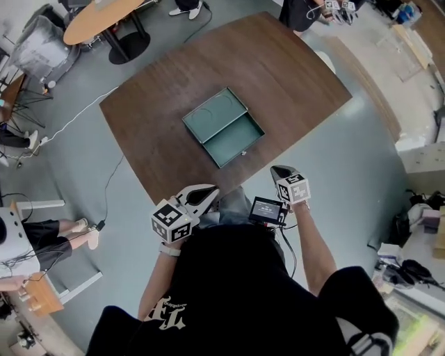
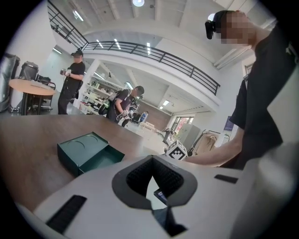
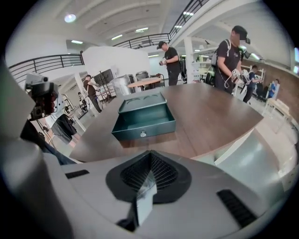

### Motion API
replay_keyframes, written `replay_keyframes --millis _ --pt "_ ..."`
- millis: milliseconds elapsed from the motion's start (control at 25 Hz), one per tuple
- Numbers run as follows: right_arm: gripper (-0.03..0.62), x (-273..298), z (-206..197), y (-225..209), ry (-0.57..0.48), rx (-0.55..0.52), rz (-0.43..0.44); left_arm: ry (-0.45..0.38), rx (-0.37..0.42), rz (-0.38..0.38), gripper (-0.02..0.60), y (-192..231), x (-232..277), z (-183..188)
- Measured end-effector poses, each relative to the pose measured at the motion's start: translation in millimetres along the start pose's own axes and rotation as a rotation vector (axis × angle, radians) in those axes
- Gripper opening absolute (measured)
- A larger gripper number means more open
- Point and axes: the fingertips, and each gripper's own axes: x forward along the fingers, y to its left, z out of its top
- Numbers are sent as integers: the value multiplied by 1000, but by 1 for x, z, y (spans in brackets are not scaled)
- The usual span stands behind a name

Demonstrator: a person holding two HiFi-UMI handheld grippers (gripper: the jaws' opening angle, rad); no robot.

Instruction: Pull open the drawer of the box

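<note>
A dark green box [image 1: 215, 113] lies in the middle of the brown table [image 1: 299, 76], and its drawer [image 1: 233, 140] stands pulled out toward me. The drawer looks empty, with a small knob [image 3: 143, 134] on its front. My left gripper [image 1: 206, 194] and right gripper [image 1: 281, 171] hover off the table's near edge, close to my body and well short of the box. Both have their jaws closed tip to tip with nothing between them. The box [image 2: 82, 150] sits to the left in the left gripper view. The drawer [image 3: 145, 122] lies straight ahead of the right gripper [image 3: 150, 152].
A small screen device [image 1: 268, 208] hangs at my waist between the grippers. A round wooden table [image 1: 104, 17] and chairs stand at the far left. A cable [image 1: 111, 182] trails on the grey floor. Several people stand beyond the table's far side.
</note>
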Motion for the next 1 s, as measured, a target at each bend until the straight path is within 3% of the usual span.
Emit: replay_keyframes --millis 280,600,760,1000 --pt "-12 -85 15 16 -136 -35 -31 6 4 -68 3 -26 9 -7" --pt "-12 -133 51 42 -232 -181 -51 -4 -12 -59 3 -40 4 -17" --pt "-12 -148 56 51 -266 -212 -10 6 -6 -47 3 -48 4 -21" --pt "-12 -176 30 59 -272 -228 55 4 -16 -7 3 -70 8 -27"
